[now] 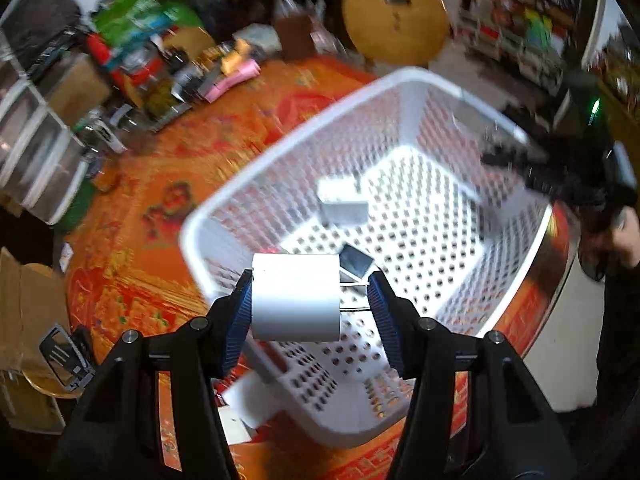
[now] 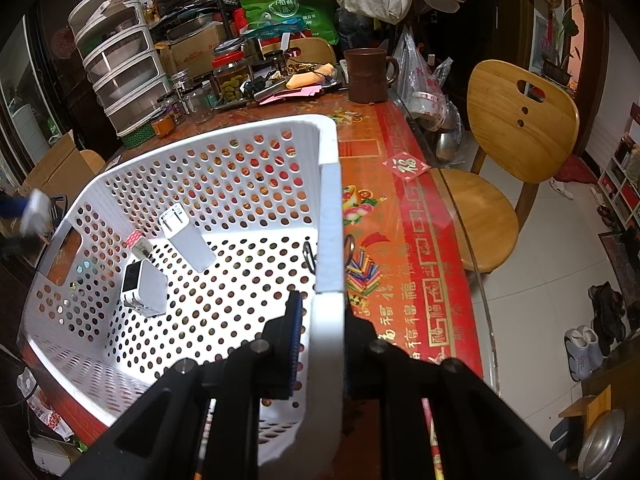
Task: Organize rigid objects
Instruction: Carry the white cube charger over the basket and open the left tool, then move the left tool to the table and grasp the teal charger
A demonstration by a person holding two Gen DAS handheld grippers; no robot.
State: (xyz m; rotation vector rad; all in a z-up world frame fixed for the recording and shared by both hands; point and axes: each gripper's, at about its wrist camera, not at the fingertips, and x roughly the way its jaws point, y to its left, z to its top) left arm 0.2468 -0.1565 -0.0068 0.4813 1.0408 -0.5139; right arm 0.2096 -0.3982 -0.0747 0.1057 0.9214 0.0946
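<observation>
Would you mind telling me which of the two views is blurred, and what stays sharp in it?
Left wrist view: motion blur smears the white basket and the table clutter, while the left gripper and the white block between its jaws stay sharp. Right wrist view: crisp throughout, with fisheye bending at the edges.

basket (image 2: 328,208) floor mostly open; 2 chargers (image 2: 144,288) (image 2: 186,240) crowd its far-left part.
</observation>
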